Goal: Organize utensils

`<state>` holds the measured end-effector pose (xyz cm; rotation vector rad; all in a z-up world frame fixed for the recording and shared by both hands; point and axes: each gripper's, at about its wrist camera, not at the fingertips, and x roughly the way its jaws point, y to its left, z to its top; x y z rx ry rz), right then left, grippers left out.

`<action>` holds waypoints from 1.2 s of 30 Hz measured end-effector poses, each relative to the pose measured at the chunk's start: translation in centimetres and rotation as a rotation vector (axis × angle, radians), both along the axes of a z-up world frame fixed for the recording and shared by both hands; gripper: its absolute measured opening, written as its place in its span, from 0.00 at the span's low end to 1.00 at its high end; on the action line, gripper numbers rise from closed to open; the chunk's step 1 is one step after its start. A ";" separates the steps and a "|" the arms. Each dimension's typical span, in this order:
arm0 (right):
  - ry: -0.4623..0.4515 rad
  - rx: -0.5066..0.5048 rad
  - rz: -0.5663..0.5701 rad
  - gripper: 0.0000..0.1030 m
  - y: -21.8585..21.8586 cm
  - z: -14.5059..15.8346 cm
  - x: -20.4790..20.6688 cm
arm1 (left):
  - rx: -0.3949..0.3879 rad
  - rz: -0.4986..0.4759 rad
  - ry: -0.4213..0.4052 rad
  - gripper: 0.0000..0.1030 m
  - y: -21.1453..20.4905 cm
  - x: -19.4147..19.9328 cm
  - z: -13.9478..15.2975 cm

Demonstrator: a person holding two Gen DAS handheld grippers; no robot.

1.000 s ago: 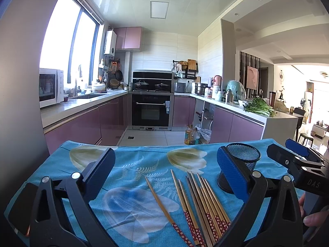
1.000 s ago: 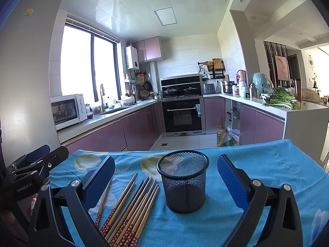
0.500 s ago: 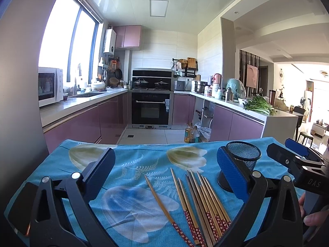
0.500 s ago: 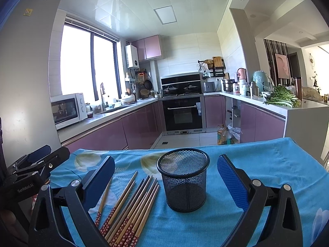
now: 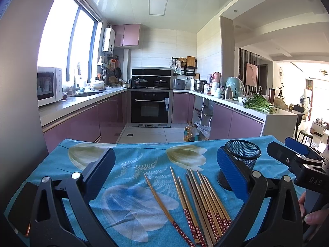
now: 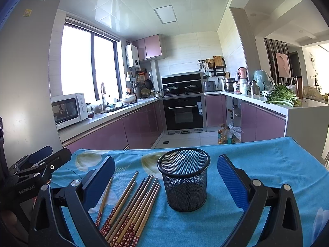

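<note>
While level, both tongs [image 5: 164, 177] [image 6: 165, 177] agape.

Chopsticks [image 5: 202, 203] on blue tablecloth [image 5: 131, 164], mesh cup [image 5: 242, 158] right

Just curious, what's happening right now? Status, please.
Left gripper open, right gripper open, both empty. Wooden chopsticks with red patterned ends loose beside empty black mesh cup. Nothing blocking.

the chopsticks' [image 5: 197, 205] patterned ends run off the lower frame edge.
</note>
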<state>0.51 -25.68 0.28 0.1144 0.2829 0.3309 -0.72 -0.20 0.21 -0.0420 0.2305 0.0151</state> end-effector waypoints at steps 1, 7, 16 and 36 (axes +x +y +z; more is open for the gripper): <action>0.008 0.001 0.009 0.94 0.0 -0.1 0.0 | 0.001 -0.006 0.012 0.95 0.0 0.2 -0.1; 0.137 -0.036 0.112 0.86 1.1 -1.2 1.1 | 0.027 -0.043 0.153 0.94 0.7 2.4 -1.2; 0.442 -0.117 0.262 0.50 3.9 -5.9 3.7 | 0.057 -0.109 0.408 0.81 1.9 6.3 -4.9; 0.578 -0.255 0.246 0.28 5.3 -7.6 6.7 | 0.028 -0.235 0.685 0.43 0.9 12.4 -10.0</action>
